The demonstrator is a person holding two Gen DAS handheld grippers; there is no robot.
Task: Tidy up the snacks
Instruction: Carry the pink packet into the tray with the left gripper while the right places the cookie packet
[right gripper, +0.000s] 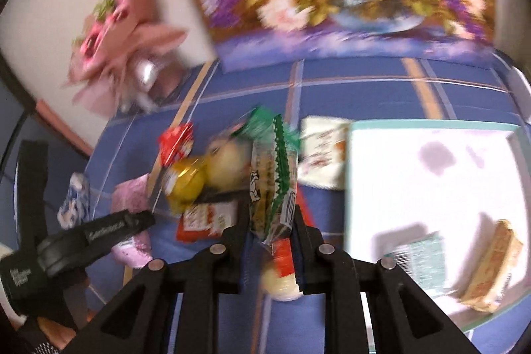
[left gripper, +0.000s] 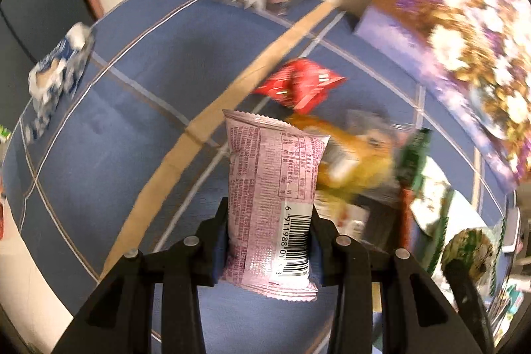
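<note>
Left wrist view shows the left tongs [left gripper: 265,221] gripping a pink packet [left gripper: 272,188], right tongs [right gripper: 270,238] clamping a green-edged packet [right gripper: 272,188], likely bound for the white tray [right gripper: 415,188].

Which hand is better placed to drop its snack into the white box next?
Right, likely. Its tongs grip the green packet right beside the white box; in the left view the box hardly shows.
</note>
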